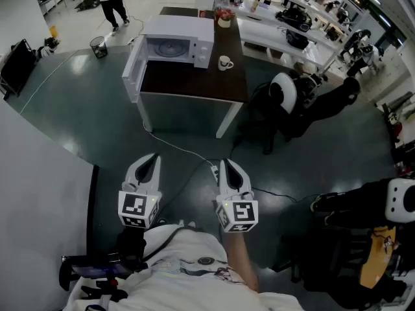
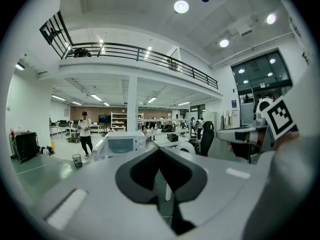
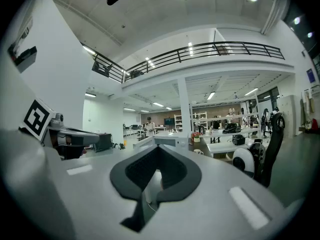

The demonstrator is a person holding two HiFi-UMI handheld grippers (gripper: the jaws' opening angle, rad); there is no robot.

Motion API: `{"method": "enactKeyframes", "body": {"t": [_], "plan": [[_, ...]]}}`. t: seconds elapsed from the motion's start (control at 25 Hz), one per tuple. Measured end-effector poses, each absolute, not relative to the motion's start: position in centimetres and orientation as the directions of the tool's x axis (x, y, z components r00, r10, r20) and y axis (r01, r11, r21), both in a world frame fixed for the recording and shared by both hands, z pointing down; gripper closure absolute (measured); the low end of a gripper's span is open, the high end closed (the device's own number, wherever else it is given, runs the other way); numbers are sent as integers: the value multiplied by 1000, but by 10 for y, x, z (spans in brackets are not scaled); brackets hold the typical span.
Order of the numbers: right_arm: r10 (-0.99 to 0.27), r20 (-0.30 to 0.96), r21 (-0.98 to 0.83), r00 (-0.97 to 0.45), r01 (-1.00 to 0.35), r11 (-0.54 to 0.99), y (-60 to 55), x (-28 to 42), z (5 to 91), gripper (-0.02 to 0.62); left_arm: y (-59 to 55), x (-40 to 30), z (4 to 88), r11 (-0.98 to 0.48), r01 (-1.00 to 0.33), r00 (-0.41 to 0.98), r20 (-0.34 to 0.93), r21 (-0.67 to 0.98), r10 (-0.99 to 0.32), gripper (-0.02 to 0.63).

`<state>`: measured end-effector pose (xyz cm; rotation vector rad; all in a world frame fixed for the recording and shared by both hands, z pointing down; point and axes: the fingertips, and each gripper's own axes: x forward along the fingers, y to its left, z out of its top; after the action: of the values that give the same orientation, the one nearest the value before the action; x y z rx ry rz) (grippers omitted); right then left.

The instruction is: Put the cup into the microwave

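A white microwave stands on a dark-topped table across the room, its door swung open to the left. A white cup sits on the table just right of the microwave. Both grippers are held low in front of the person, far short of the table. My left gripper is shut and holds nothing. My right gripper is shut and empty too. Past the closed tips of my right gripper, the right gripper view shows the microwave and the cup. The left gripper points at the microwave.
A black and white office chair stands right of the table. A cable runs over the floor from the table toward me. A bin and a standing person are at the far left. A small pot of flowers stands at the table's far end.
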<state>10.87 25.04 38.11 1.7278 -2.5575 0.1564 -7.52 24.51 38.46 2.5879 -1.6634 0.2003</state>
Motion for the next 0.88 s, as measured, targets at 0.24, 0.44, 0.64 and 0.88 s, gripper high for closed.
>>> {"method": "enactKeyframes", "body": {"t": [0.24,0.44,0.64,0.88], "plan": [[-911,138,-70,-388,-922,382,264,118,392,597,261,-60,400,-414,-910,406,198,2,-892,607],[-903,138,-81,-407,-913,399,264,128,395,595,262,-47,407,-408,-913,402,209,12,-892,607],[-894,137,-91,-427,-904,418,263,134,398,594,261,-34,411,-409,-912,405,214,28,-889,607],[-878,165,-116,-450,-892,436,259,134,407,594,259,-23,415,-421,-907,417,227,33,-880,607]]}}
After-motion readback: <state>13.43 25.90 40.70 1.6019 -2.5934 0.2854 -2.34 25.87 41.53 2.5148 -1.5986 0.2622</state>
